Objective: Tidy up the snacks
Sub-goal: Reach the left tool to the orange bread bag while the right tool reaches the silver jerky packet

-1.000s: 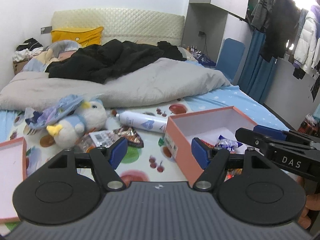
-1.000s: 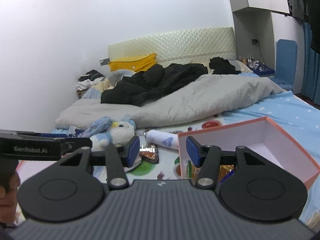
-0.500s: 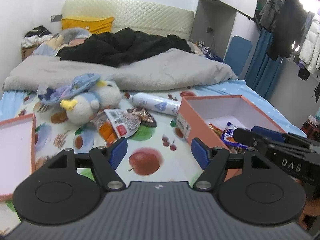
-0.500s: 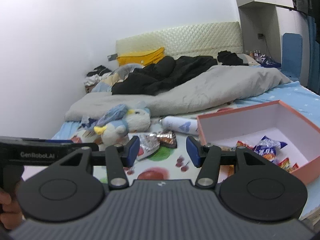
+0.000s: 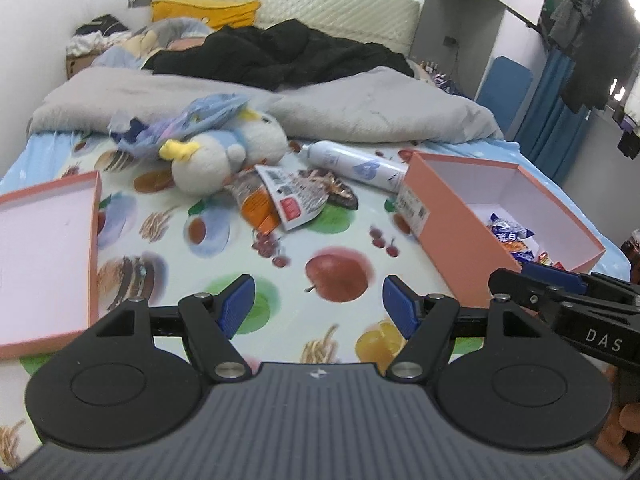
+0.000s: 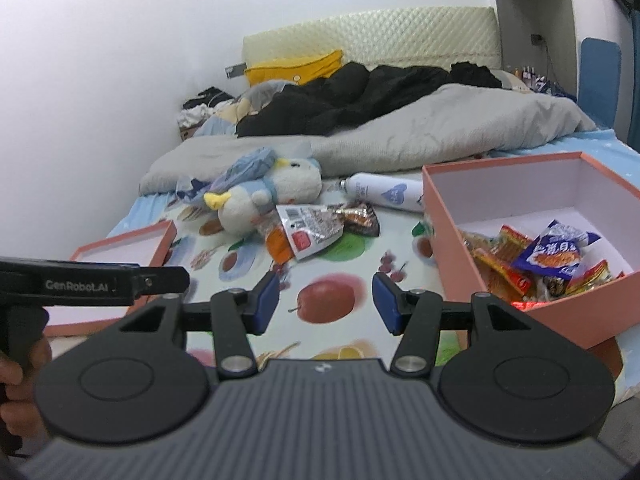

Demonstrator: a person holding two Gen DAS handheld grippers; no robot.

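Note:
A salmon-pink box (image 5: 452, 220) (image 6: 448, 236) stands open on the bed at the right and holds several snack packets (image 6: 540, 264) (image 5: 510, 236). Loose snack packets (image 5: 288, 200) (image 6: 308, 228) lie in a pile mid-bed, beside a plush duck. My left gripper (image 5: 318, 304) is open and empty above the fruit-print sheet, well short of the pile. My right gripper (image 6: 326, 298) is open and empty, left of the box. Each gripper shows at the edge of the other's view.
The box lid (image 5: 44, 248) (image 6: 120, 252) lies at the left. A plush duck (image 5: 224, 152) and a white spray can (image 5: 352, 166) lie behind the packets. A grey duvet (image 5: 360, 112) and black clothes (image 5: 272, 56) cover the far bed.
Both grippers have risen and tilted down, so the sheet, the loose packets and the box's contents now show more fully. Both stay open and empty.

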